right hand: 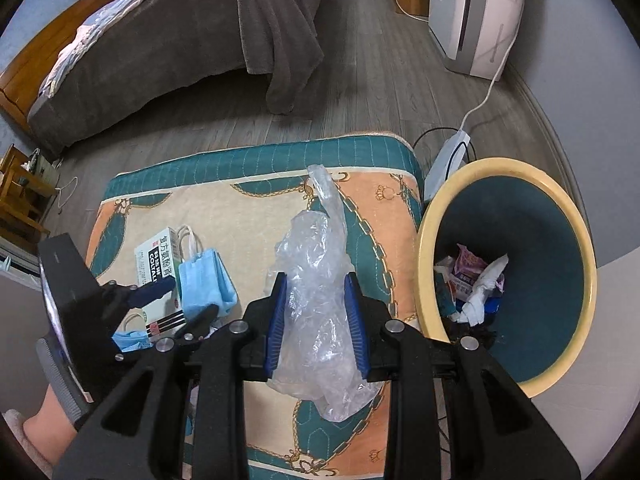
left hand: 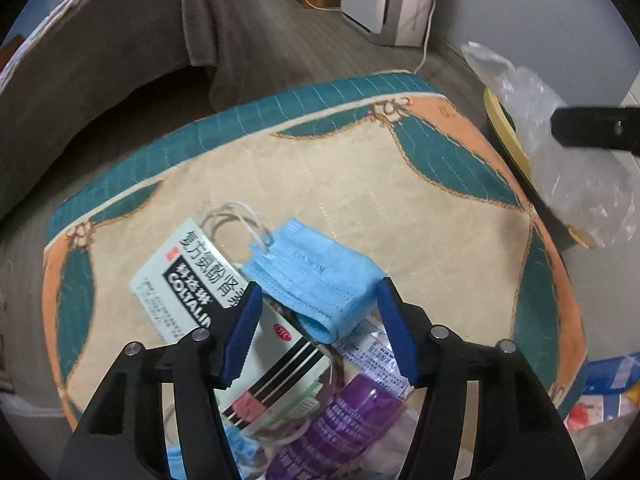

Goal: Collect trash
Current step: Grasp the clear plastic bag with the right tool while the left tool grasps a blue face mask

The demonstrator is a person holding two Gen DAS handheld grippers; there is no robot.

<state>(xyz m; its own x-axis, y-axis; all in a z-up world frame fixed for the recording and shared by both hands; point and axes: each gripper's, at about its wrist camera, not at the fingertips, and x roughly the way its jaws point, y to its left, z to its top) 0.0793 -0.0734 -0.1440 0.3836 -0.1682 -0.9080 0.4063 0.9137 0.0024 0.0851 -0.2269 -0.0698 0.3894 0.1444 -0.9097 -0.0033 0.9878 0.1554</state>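
Note:
A folded blue face mask (left hand: 312, 268) lies on a quilted teal and orange cushion (left hand: 360, 168), partly over a white medicine box (left hand: 188, 276). My left gripper (left hand: 318, 284) points down over it, open, with the mask between its blue pads; the fingertips sit at the mask's two edges. A purple packet (left hand: 344, 412) and a second blue mask (left hand: 240, 448) lie below the fingers. My right gripper (right hand: 316, 320) is shut on a crumpled clear plastic bag (right hand: 316, 264), held above the cushion (right hand: 248, 208) just left of a yellow-rimmed trash bin (right hand: 424, 240).
The bin holds paper and wrappers (right hand: 476, 280). A power strip with cables (right hand: 448, 156) lies behind it. A bed with a brown blanket (right hand: 180, 40) and a white appliance (right hand: 480, 12) stand on the wooden floor beyond. A person's leg (right hand: 48, 412) shows at lower left.

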